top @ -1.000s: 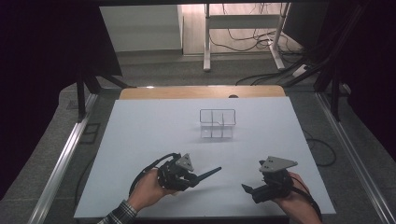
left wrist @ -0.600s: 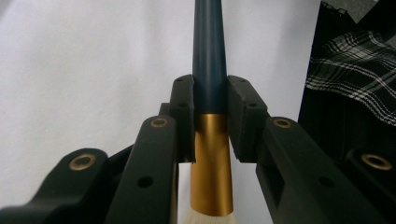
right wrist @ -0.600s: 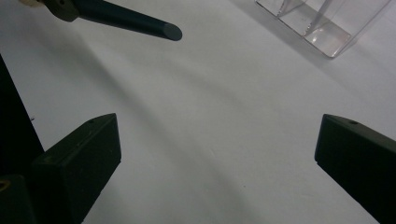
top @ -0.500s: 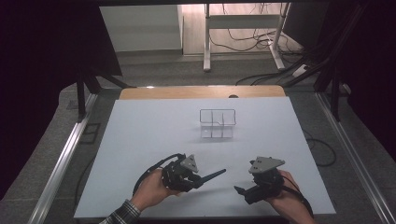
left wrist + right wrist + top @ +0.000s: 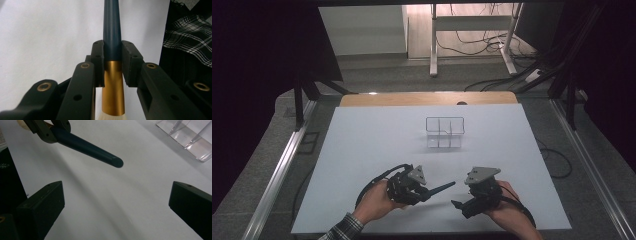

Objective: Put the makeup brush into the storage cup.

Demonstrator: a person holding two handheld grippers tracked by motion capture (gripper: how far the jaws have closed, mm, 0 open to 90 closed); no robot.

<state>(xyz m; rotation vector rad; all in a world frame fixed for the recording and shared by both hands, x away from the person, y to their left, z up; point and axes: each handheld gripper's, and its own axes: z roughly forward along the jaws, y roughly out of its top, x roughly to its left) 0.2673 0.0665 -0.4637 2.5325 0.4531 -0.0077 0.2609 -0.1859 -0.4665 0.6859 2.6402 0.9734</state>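
My left tool [image 5: 112, 62] squeezes a brush [image 5: 112, 32] where the gold collar meets the dark blue handle, held just above the white worktop [image 5: 362, 145]. My right tool [image 5: 116, 202] gapes wide near the handle tip. If I grab too far out, I think the brush could tip or slip, and miss the clear box [image 5: 445, 132].

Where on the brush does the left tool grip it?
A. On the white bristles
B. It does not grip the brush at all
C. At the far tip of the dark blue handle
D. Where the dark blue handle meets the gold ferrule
D: in the left gripper view the jaws of the left tool press on the brush where its dark blue handle joins the gold ferrule.
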